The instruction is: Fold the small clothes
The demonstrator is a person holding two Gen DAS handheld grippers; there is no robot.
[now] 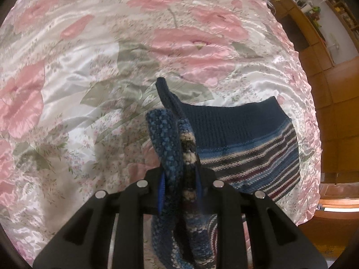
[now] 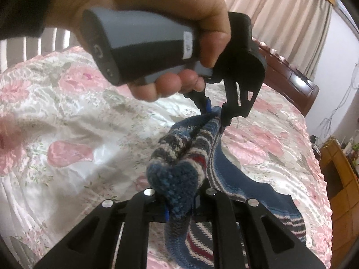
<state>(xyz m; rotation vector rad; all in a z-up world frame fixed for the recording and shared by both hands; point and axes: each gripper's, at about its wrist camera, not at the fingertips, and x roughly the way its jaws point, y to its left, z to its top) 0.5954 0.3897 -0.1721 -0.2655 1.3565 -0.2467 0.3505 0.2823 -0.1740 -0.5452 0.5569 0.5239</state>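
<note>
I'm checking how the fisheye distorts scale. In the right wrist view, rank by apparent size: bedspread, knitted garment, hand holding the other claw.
1. Bedspread, largest.
2 and 3. Knitted garment and hand look alike; the hand's nearness inflates it, so I won't rank them.

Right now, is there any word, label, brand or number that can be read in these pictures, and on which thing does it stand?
None can be read.
White sticker on the left gripper's grey handle: faint marks, too blurred to read.
Knitted striped garment, floral bedspread: no text visible.

bed (image 1: 89,78) | floral satin cover | striped knit garment (image 1: 251,143) (partly lifted)
</note>
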